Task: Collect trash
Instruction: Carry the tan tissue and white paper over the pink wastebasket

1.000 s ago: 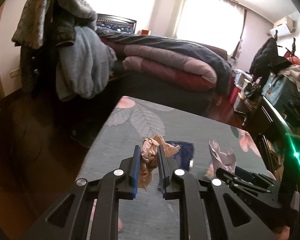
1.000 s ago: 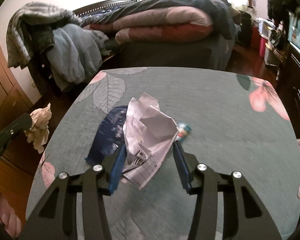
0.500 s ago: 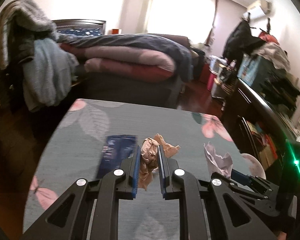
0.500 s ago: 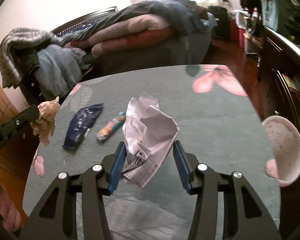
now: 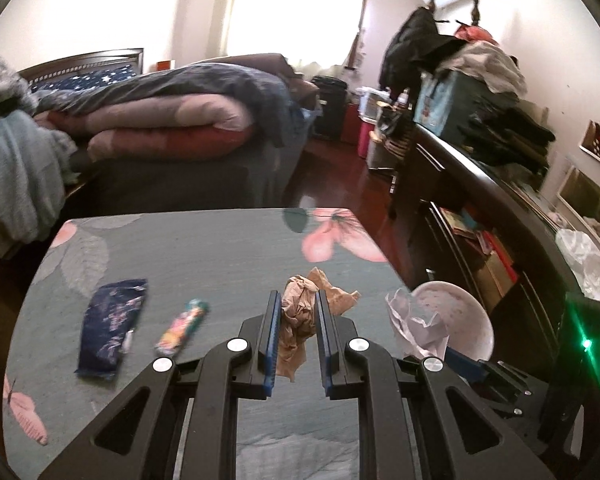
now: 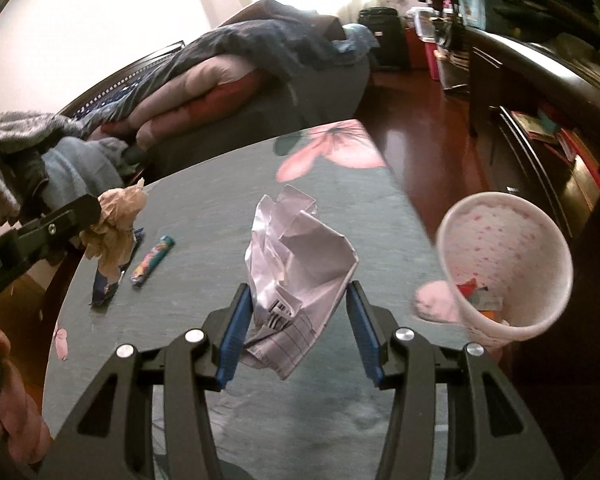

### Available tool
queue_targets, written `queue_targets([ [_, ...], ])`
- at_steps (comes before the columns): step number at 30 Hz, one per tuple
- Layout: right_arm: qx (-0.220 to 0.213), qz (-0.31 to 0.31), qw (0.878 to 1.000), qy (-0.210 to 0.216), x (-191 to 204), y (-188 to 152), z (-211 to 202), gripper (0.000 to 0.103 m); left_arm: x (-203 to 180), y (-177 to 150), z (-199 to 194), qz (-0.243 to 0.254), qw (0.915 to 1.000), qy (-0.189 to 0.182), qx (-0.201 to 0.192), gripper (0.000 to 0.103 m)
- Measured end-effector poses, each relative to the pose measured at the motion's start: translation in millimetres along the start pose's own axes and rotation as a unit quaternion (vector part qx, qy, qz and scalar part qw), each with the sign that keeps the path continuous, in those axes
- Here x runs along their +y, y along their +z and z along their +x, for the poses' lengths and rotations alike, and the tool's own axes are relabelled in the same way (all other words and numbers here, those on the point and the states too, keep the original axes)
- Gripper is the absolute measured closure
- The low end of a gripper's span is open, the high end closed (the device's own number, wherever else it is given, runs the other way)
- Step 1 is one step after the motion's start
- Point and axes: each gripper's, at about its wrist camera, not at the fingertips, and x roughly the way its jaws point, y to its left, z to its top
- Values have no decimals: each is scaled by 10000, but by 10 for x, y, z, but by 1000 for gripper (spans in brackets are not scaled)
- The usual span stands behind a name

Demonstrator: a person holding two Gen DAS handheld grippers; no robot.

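- Two grippers over one table, which is grey-green with pink flowers and leaves printed on it; its near edge is cut off by the gripper bodies in both views.
- Bed at 11 o'clock beyond the table, piled with folded quilts; the window behind is blown out white, nothing readable there.
- Pink speckled bin at 3 o'clock off the table's right edge, mouth tilted toward the camera; some coloured scraps show inside, too blurred to name. In the left wrist view only its rim shows, behind the paper.
- Right gripper: jaws fairly wide but pressed on both sides of a crumpled white paper, held up off the table; printed lines on the lower flap, not legible.
- Left gripper: jaws narrow, pinching a crumpled brown paper that hangs clear of the table.
- Dark blue wrapper lying flat on the table at 9 o'clock; in the right wrist view it is mostly hidden behind the brown paper.
- Small colourful wrapper just beside it, apart, on the table; print too smeared to read.
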Motion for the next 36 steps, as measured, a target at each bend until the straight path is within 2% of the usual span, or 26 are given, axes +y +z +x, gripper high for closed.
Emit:
queue_targets([
  [11, -244, 564, 9977, -275, -649, -31, -267, 54, -665, 60, 209, 525, 9979, -374, 86, 86],
  [19, -382, 935, 9933, -561, -1129, -57, -366, 54, -1185, 95, 441, 954, 9929, -695, 160, 86],
  [28, -419, 1308, 9865, -886, -1650, -111, -337, 54, -1622, 83, 780, 1309, 9869, -883, 333, 86],
  [36, -369, 1511, 9812, -1140, -2021, -106, -121, 53, -1991, 82, 1207, 1618, 9806, -959, 550, 86],
])
